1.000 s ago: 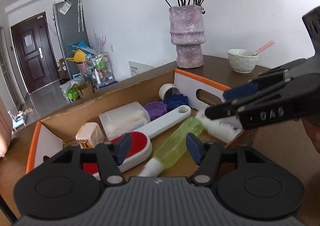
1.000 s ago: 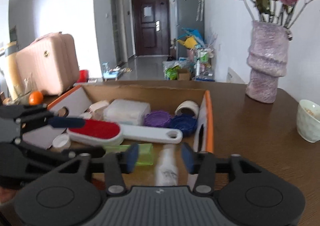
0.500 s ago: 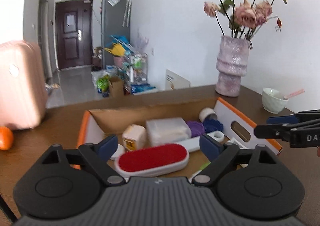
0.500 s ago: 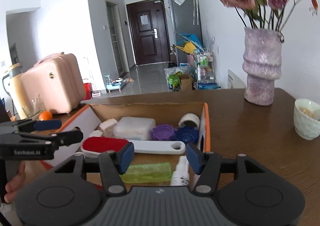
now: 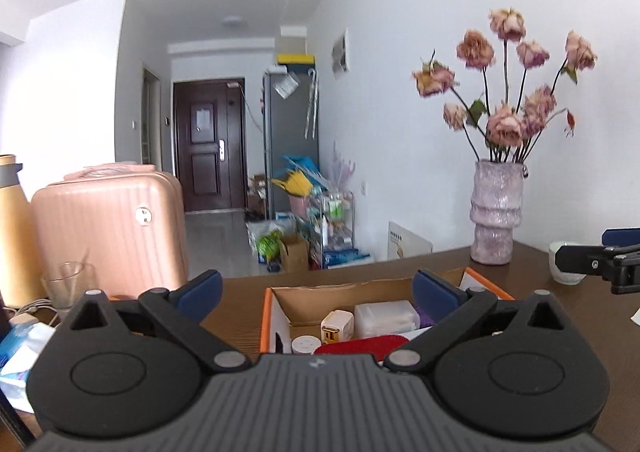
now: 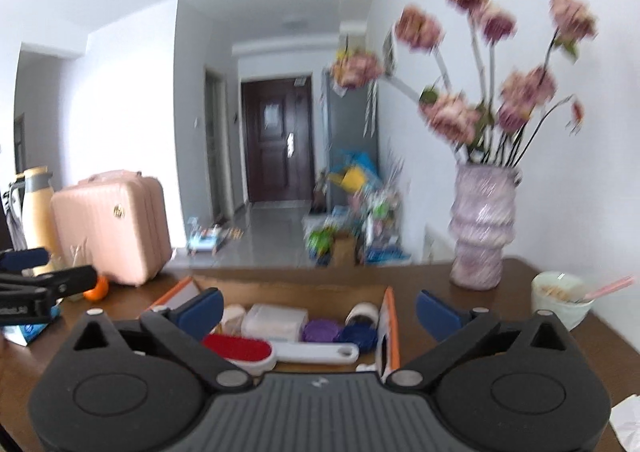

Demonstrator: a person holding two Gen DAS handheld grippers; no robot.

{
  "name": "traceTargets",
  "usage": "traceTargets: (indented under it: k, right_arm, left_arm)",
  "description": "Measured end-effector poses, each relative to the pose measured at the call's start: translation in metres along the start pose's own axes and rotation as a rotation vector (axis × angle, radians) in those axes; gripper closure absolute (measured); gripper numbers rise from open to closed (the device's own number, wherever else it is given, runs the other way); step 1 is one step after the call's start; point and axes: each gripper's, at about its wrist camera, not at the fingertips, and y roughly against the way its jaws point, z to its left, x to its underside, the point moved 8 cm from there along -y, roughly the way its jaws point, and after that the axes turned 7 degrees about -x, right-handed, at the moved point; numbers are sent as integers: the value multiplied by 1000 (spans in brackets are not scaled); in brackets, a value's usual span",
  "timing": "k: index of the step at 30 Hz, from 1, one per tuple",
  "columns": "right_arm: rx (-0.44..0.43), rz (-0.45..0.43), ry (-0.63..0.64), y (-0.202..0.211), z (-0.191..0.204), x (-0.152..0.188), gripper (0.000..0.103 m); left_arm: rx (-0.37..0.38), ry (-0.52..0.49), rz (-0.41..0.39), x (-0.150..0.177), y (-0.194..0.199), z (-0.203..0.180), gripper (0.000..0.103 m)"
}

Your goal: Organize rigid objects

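An orange-edged cardboard box [image 5: 276, 316] sits on the brown table, below and ahead of both grippers. Inside lie a red lint brush [image 6: 240, 348] with a white handle, a purple lid [image 6: 322, 330], a blue lid [image 6: 358, 334], a tape roll [image 6: 362, 312], a clear white container [image 5: 384, 318] and a white plug [image 5: 338, 326]. My left gripper [image 5: 318, 288] hangs above the box's near left end, its jaws opening with nothing between them. My right gripper [image 6: 319, 308] hangs over the near right end, its jaws opening too and empty. Each gripper shows at the edge of the other's view.
A purple vase of dried roses [image 5: 496, 219] stands at the back right, with a pale bowl [image 6: 560, 298] holding a pink spoon beside it. To the left are a pink suitcase [image 5: 108, 228], a glass [image 5: 68, 284], an orange [image 6: 98, 288] and a yellow flask [image 6: 36, 211].
Both grippers have risen and drawn back from the box, and both jaws have spread wide. The green and white bottles in the box are now hidden behind the gripper bodies.
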Motion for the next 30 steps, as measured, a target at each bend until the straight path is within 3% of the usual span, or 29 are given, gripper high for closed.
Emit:
traceTargets:
  k: [8,16,30]
  right_arm:
    - [34,-78,-6,41,9,4,0]
    - [39,-131,17,92,25,13,0]
    - [28,-120,-28,215,56,83,0]
  left_arm:
    - [-25,1,-68,1,49,8,0]
    - [-39,13,-83,9,94,14,0]
    - [-49,47,-93,61,232,23,0]
